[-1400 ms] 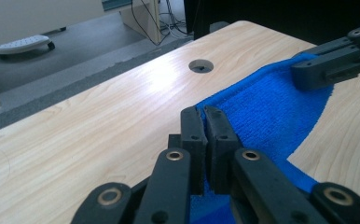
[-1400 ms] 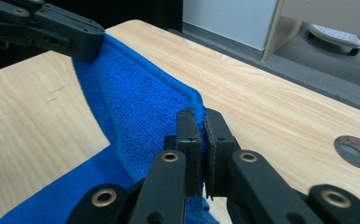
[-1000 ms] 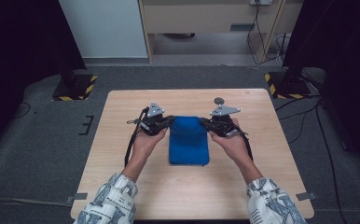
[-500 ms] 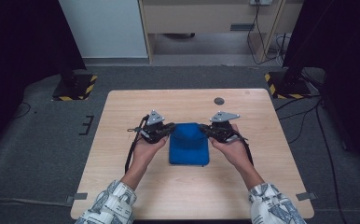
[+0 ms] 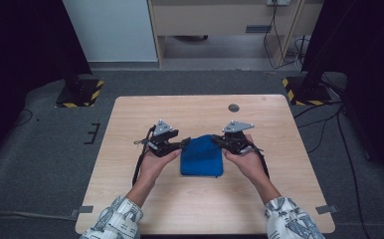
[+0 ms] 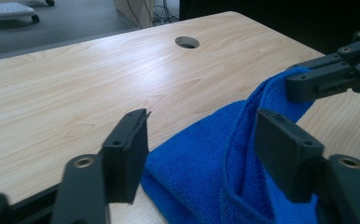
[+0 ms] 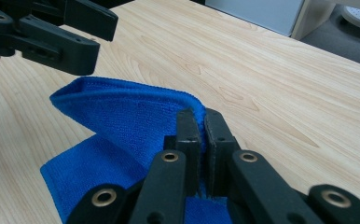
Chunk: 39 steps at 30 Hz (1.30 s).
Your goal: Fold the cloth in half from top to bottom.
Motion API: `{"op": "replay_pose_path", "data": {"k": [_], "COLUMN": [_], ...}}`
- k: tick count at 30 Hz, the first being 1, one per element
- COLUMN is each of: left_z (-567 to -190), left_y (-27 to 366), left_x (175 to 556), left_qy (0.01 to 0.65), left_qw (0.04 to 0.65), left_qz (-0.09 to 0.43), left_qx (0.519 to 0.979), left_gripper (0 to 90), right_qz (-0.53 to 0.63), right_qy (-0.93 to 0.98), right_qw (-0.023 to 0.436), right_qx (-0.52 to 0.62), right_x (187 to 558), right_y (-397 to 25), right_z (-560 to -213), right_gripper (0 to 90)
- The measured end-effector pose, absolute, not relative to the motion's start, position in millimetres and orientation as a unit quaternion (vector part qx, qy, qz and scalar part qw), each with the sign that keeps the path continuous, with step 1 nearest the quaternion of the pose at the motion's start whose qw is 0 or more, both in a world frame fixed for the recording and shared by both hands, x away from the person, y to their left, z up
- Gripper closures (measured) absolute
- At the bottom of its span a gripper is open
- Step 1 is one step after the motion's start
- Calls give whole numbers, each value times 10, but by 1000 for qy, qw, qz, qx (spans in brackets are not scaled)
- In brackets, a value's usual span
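Note:
A blue cloth lies folded in the middle of the wooden table. Its far edge is lifted off the table. My right gripper is shut on that raised edge at the cloth's far right corner. At the far left corner, my left gripper is open. The cloth's upturned edge runs between its jaws, close against the right one. In the high view, the left gripper and right gripper face each other across the cloth's far end.
A round cable hole sits in the table near its far edge, right of centre. Bare wood surrounds the cloth on all sides. Dark stands with striped bases are on the floor beyond the table.
Both grippers have come toward the person's side of the table, bringing the cloth's far edge with them. The cloth now looks shorter front to back.

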<state>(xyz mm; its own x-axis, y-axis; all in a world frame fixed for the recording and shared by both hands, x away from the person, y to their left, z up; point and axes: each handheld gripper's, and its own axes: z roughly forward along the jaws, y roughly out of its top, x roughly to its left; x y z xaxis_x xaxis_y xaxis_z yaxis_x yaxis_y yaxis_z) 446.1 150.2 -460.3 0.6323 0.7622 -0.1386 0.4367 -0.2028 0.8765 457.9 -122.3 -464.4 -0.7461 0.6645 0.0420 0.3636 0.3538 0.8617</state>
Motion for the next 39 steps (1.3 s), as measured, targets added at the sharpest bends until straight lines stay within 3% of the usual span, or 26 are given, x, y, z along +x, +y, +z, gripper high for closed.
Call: {"op": "replay_pose_path", "data": {"k": [12,39], "left_z": [-4611,-4746], "left_y": [1608,1851], "left_x": [4435,4416], "left_qy": [416,436], "left_qw": [500,483], "left_qz": [155,161], "left_qx": [744,742], "left_gripper": [144,104], "right_qz": [472,453], "right_qy": [810,830], "right_qw": [154,148], "right_qx": [313,289], "right_x": [4531,4263], "right_y": [-1183,-1179], "right_z": [-4653,-4764], "right_gripper": [869,855]}}
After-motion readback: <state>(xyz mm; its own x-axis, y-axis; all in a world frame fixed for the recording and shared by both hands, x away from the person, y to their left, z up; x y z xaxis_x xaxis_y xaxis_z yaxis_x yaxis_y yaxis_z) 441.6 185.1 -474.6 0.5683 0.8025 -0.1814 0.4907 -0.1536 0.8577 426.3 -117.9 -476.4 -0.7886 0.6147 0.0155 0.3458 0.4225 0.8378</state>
